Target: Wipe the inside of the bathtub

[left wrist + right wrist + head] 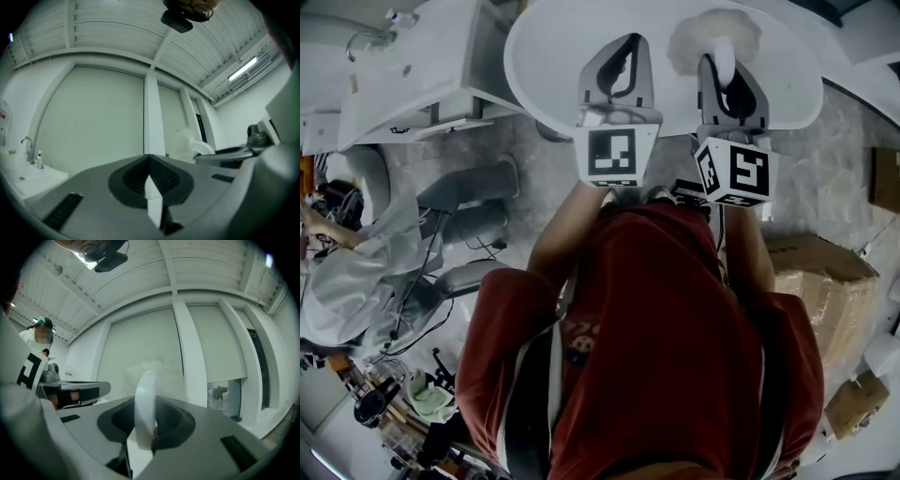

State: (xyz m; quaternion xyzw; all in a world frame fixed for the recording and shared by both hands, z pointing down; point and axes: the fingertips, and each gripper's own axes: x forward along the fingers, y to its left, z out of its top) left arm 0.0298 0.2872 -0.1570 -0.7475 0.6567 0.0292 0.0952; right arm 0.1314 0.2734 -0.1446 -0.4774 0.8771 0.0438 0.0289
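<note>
Bathtub [548, 66], smooth, white and oval, lies beyond 2 grippers held side by side. The left gripper [622, 49] has its ribbed fingers pressed together, empty. The right gripper [727, 75] clamps its fingers on the flat white handle [145, 404] of a fluffy pale scrubber [712, 33], seen against the tub.

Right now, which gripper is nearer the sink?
Left. The left gripper hangs over the tub, right of the sink; the right gripper sits farther right, holding the duster.
</note>
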